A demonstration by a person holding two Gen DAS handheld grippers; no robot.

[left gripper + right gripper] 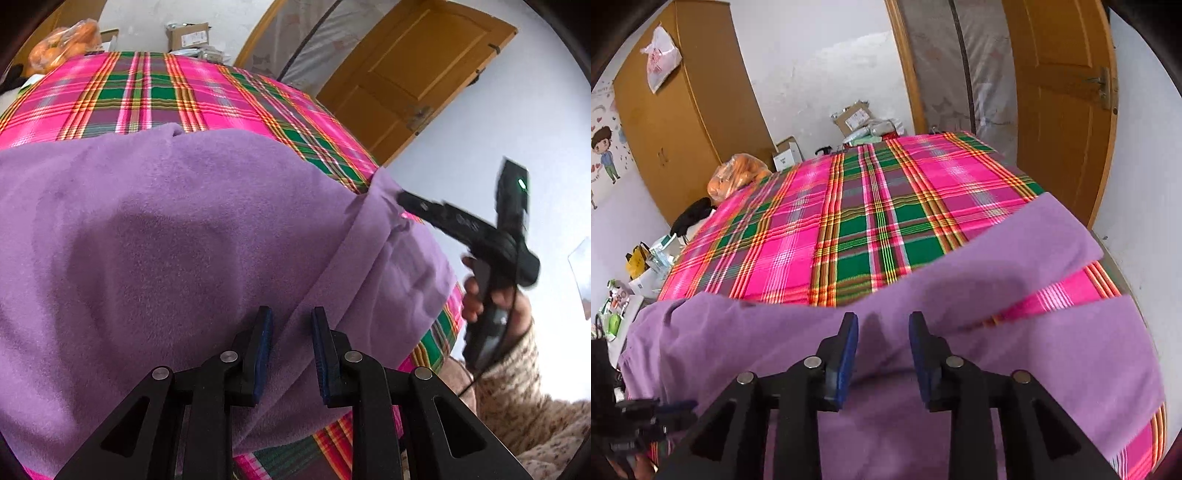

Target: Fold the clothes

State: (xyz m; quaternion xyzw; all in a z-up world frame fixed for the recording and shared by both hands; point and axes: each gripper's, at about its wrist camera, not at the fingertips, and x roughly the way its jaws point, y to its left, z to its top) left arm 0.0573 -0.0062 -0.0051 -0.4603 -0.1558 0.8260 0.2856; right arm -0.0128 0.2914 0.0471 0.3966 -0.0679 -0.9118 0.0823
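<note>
**Purple fleece garment spread on the plaid bed, both claws spread above it**

Left wrist view: the left gripper (291, 317) has its jaws spread, with nothing between them. Under and beyond them lies the purple fleece garment (166, 229), which fills the near and left part of the view on the pink and green plaid bedcover (155, 96). A folded edge of the fleece runs from the gap between the jaws up to the right, toward the bed's right edge. There the right gripper (404, 199) points its tip at the fleece's far right corner; motion blur hides whether it touches the cloth. A hand (480, 291) in a knitted sleeve holds its handle. A wooden door (413, 74) stands far right.

Right wrist view: the right gripper (882, 325) is also spread and holds nothing. The purple fleece garment (960, 369) lies just beneath and ahead of the jaws, across the near part of the plaid bedcover (849, 221); a sleeve-like strip reaches far right. The left gripper (646, 410) shows at the near left edge, blurred.
</note>
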